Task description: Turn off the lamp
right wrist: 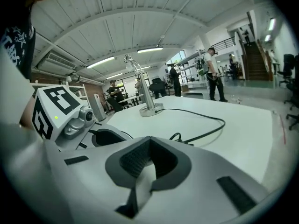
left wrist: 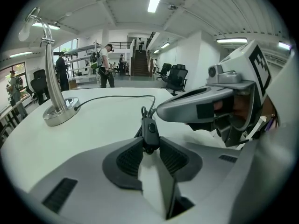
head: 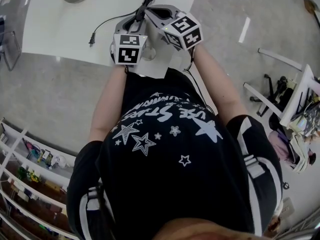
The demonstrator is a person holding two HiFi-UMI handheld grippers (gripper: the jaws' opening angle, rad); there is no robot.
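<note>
The lamp (left wrist: 51, 73) is a chrome pole on a round base (right wrist: 152, 109), standing far back on the white table (head: 60, 29). Its black cord (left wrist: 117, 97) runs across the table to an inline switch (left wrist: 150, 129) with a round button on top. My left gripper (left wrist: 150, 146) is shut on the lower end of that switch, with a ribbed pad against each side. My right gripper (right wrist: 149, 143) is shut with nothing in it. In the left gripper view, the right gripper (left wrist: 205, 108) hovers just right of and above the switch. Whether the lamp is lit, I cannot tell.
The cord's plug (head: 92, 39) lies loose on the table, to the left of both grippers. Low shelves (head: 30, 179) stand on the floor to my left and a white rack (head: 300, 114) to my right. People and office chairs (left wrist: 175, 78) are far behind the table.
</note>
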